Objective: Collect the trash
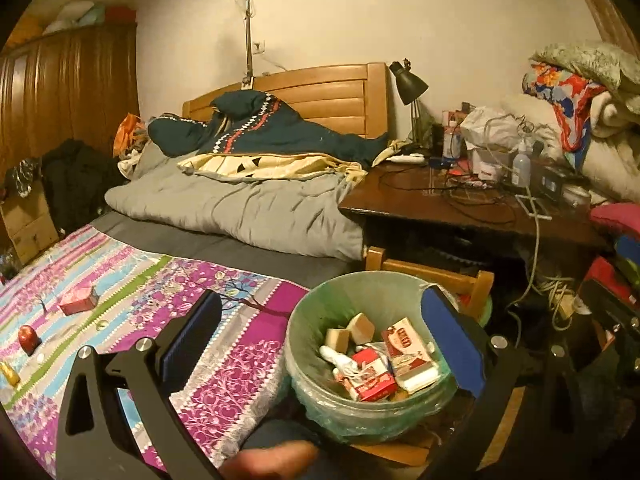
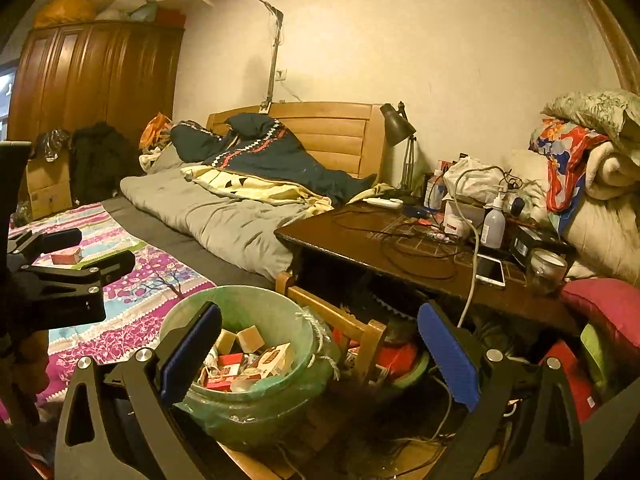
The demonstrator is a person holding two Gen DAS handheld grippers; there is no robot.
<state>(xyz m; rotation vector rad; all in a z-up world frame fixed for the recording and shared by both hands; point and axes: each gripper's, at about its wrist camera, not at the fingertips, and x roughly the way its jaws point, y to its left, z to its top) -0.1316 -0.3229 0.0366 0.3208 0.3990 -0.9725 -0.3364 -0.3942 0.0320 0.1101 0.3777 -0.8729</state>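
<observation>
While both jaws gape, nothing is held.

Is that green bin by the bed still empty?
No, the bin already holds several things, among them red and white cartons and two tan blocks.
</observation>
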